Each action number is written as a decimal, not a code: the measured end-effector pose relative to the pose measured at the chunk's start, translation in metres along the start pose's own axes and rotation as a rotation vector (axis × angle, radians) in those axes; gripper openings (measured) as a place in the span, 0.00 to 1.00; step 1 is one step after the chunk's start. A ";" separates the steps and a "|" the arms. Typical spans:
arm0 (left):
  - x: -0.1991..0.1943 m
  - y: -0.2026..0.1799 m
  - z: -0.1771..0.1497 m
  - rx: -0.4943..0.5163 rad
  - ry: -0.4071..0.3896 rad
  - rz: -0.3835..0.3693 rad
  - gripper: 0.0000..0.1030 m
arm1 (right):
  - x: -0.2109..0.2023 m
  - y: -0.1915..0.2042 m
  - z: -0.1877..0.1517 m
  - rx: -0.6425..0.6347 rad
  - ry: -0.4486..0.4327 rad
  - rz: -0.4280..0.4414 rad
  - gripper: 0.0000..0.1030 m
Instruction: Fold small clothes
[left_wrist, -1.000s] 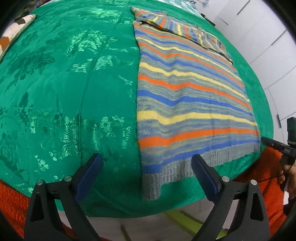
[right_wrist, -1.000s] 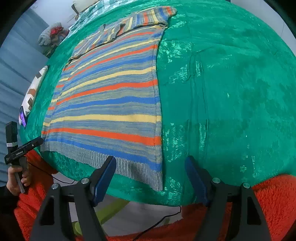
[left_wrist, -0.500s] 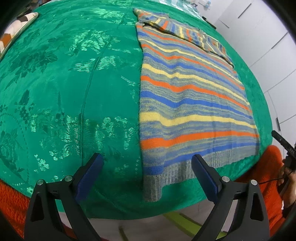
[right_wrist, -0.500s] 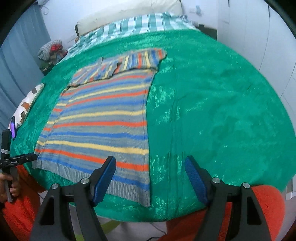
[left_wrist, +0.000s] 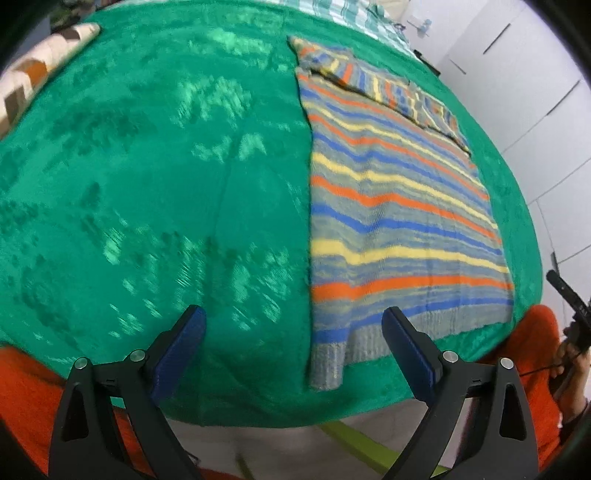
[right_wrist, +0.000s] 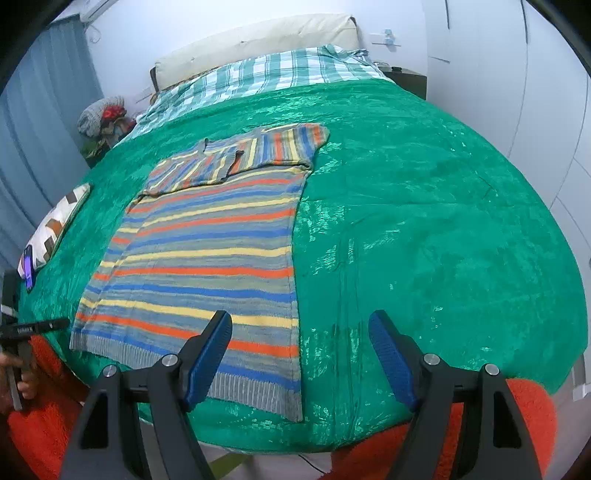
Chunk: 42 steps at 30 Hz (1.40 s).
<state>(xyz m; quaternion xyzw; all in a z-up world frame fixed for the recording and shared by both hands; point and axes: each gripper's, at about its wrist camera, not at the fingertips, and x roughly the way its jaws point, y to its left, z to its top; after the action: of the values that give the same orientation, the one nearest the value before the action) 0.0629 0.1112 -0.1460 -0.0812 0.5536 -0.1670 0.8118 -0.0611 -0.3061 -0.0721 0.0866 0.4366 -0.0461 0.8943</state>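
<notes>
1. One striped knitted sweater (right_wrist: 207, 251), in grey, blue, orange and yellow bands, lies flat on the green patterned bedspread (right_wrist: 424, 229), its sleeves already folded across the chest.
2. Compared with a second ago, the right view has tipped up from the hem to take in the whole garment, headboard included; nothing on the bed has shifted, so the next fold is probably being sized up.
3. Its long axis runs from the ribbed hem at the near bed edge to the collar pointing at the pillows.
4. The left gripper (left_wrist: 293, 325) and right gripper (right_wrist: 299, 332) both hang spread and empty above the hem.

Sweater (right_wrist: 207, 251) lies flat on the bedspread (right_wrist: 424, 221), sleeves folded across.
</notes>
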 end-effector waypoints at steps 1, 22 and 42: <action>-0.003 0.000 0.001 0.003 -0.012 0.005 0.94 | -0.001 0.001 0.000 -0.007 0.000 0.001 0.74; 0.014 -0.046 -0.012 0.056 0.167 -0.039 0.69 | 0.049 -0.025 -0.028 0.210 0.401 0.254 0.75; -0.016 -0.042 0.101 -0.155 -0.019 -0.341 0.05 | 0.068 -0.056 0.049 0.487 0.203 0.526 0.05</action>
<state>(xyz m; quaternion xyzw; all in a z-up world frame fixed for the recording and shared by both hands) 0.1429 0.0725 -0.0807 -0.2377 0.5352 -0.2581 0.7684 0.0097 -0.3706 -0.1025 0.4101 0.4623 0.0918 0.7808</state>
